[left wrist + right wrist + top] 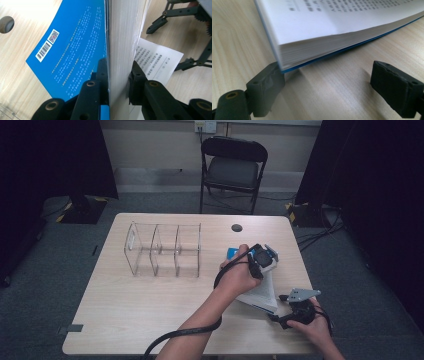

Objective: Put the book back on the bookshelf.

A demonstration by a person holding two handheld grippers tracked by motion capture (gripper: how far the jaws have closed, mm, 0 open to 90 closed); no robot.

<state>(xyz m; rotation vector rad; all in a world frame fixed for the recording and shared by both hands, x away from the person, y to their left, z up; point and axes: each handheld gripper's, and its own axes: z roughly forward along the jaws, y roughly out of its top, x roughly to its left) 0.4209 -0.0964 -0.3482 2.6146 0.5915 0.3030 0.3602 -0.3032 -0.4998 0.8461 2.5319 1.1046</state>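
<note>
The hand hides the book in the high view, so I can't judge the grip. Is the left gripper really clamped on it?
Observer: Yes. The left gripper is shut on the book, across a thick block of pages.
Operator: And the right one?
Observer: The right gripper is open; one jaw touches the book's corner, just above the table.
Operator: Any markings?
Observer: The blue cover has a barcode.

No word or number can be made out. The book's blue cover [72, 47] carries a white label with a barcode [43, 51] and a QR code [53, 36], plus lines of small white print too fine to read. Its open white page [160, 60] bears rows of tiny dark print, also illegible.
</note>
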